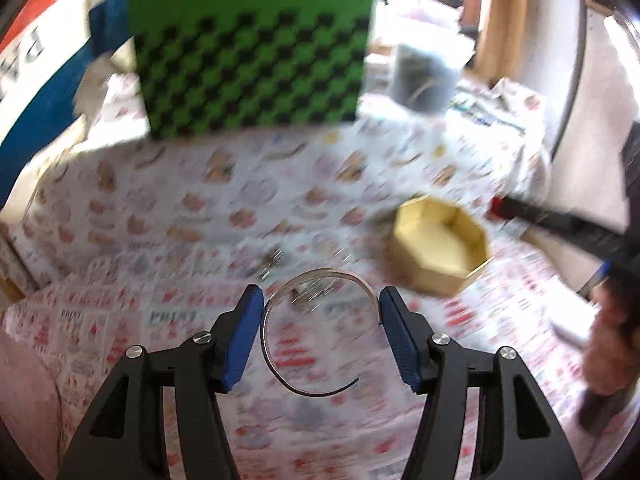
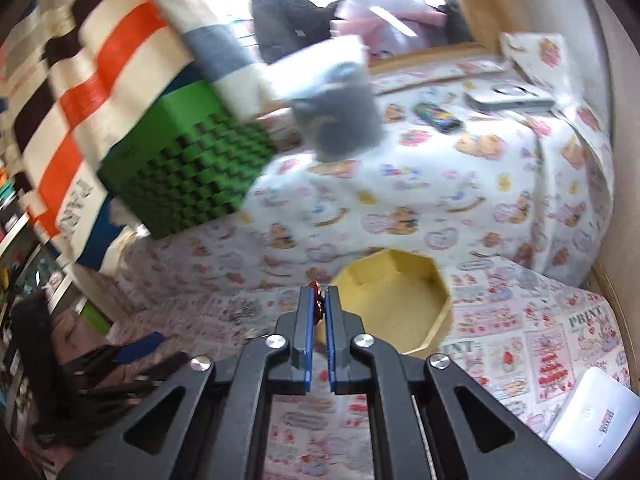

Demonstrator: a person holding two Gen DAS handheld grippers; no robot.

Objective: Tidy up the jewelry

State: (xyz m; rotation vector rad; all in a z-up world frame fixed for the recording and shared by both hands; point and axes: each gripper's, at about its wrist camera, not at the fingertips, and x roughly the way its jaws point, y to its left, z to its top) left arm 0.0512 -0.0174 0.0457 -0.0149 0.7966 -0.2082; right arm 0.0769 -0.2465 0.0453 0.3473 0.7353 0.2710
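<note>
A thin silver open bangle hangs between the blue pads of my left gripper, which is shut on it just above the printed cloth. My right gripper is shut on a small red beaded piece that sticks out at its tips. It hovers at the near left rim of an open yellow octagonal box. The left wrist view shows that box to the right of the bangle, with the right gripper beyond it. Small silvery pieces lie on the cloth ahead of the bangle.
A green and black checkered box stands at the back, with a grey cup to its right. In the right wrist view a phone and a colourful case lie far back, and a white card lies near right.
</note>
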